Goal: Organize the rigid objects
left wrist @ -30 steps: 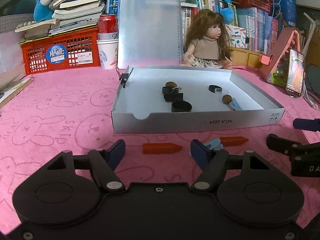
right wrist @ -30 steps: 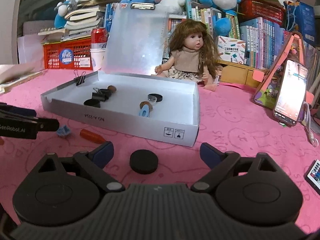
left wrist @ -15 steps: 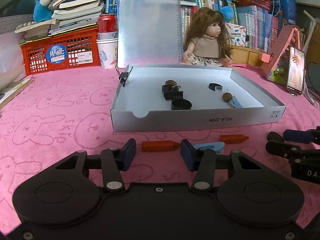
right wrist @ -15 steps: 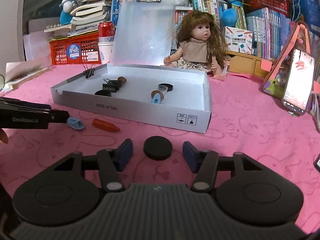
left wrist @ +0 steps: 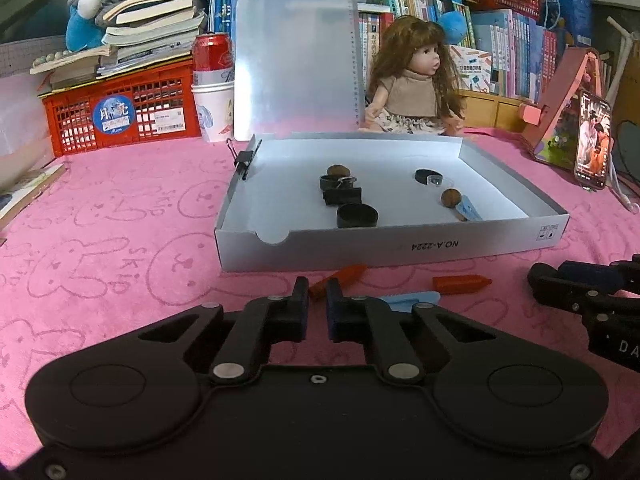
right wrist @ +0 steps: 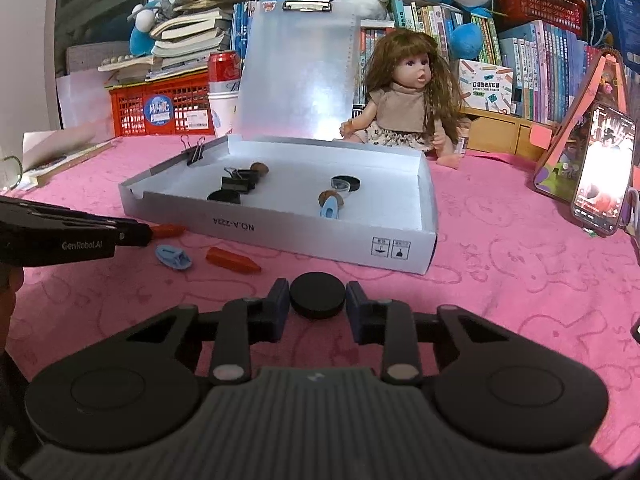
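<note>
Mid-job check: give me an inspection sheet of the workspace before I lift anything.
Surface: pink rabbit-print cloth, flat.
Job's things: open white cardboard box holds small black, brown and blue pieces; loose orange crayon and blue plastic clip lie in front of it.
Clutter: long-haired doll, red plastic crate, red soda can behind the box; phone on a stand.
Grippers: left gripper shut on held orange crayon; right gripper jaws have just been closing, pads touching black round disc.
Cables: white cable beside phone.
Surroundings: bookshelves, plush toys.
</note>
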### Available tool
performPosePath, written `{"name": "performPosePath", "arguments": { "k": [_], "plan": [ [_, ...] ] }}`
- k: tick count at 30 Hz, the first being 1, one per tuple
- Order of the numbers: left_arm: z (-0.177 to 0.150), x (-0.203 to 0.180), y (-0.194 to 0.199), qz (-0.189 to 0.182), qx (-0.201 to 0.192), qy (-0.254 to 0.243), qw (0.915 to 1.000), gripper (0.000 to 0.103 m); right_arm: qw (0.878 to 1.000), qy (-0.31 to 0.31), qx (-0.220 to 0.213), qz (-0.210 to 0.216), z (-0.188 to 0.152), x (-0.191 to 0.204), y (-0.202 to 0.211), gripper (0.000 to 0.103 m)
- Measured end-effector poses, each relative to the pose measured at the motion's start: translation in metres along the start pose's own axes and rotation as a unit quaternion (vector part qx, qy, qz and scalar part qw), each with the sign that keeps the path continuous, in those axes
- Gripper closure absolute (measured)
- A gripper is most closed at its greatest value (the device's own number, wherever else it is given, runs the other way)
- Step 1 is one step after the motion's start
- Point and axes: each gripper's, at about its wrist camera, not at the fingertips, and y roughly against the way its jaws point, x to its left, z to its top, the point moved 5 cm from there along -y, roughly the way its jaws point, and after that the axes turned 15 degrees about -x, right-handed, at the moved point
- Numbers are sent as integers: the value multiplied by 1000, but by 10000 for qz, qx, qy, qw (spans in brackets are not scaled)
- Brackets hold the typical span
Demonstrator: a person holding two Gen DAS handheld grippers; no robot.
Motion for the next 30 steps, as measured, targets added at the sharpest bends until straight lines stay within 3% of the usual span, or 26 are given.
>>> {"name": "performPosePath", "arguments": {
  "k": [18,22,28,30],
  "plan": [
    [4,5,6,-38,-31,170,9998,90,10000,10,-5,-77,2,-1,0,67],
    [5,6,3,-19,-23,312,9995,62,10000,-13,1,-90,1,-2,-1,67],
    [3,-1,-15,11,202,595,9980,60,9999,-76,6,-106,-1,-3,-2,67],
    [3,-6,-20,4,190,583,9981,65,9999,-98,10,-110,-2,-3,-2,67]
  ]
}}
